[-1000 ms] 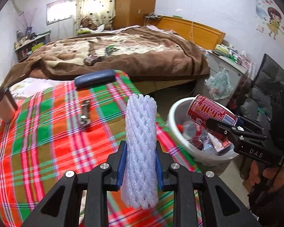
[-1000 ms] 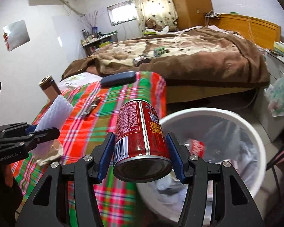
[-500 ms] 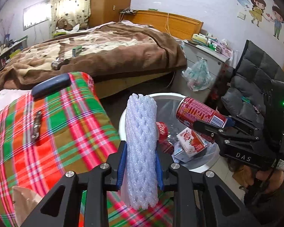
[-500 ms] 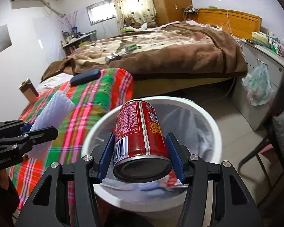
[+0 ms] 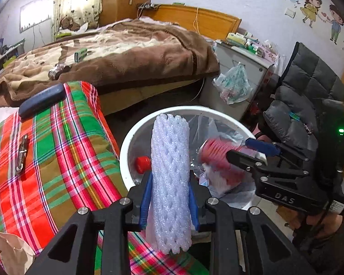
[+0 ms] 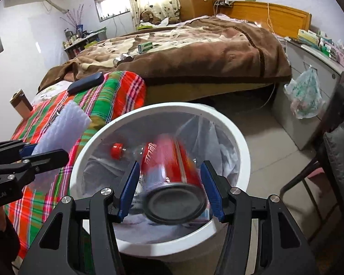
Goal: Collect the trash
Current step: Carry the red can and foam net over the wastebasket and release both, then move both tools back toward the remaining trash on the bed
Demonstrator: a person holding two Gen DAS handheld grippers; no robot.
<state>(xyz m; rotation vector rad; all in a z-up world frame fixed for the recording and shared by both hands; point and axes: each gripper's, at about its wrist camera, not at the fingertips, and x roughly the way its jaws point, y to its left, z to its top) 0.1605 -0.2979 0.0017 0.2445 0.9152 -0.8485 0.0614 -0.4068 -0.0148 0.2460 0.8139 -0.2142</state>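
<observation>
Over white bin (image 6: 244, 146) — right claw (image 6: 170, 189) apart, red can (image 6: 172, 160) loose; left claw (image 5: 169, 197) clamps foam net (image 5: 169, 171).

The left wrist camera is looking forward along its tongs (image 5: 169, 202), close above the white bin (image 5: 135, 133), facing the bed (image 5: 126, 52). The right wrist camera is facing likewise, nearer over the bin (image 6: 240, 142). Both are sharing bin, bed (image 6: 195, 45) and plaid cloth (image 5: 57, 149).

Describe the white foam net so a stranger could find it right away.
Start at the round white bin beside the plaid-covered table. Just before its rim, the left hand-held gripper clamps the foam net upright: a pale, soft lattice tube, unlike the red can.
</observation>
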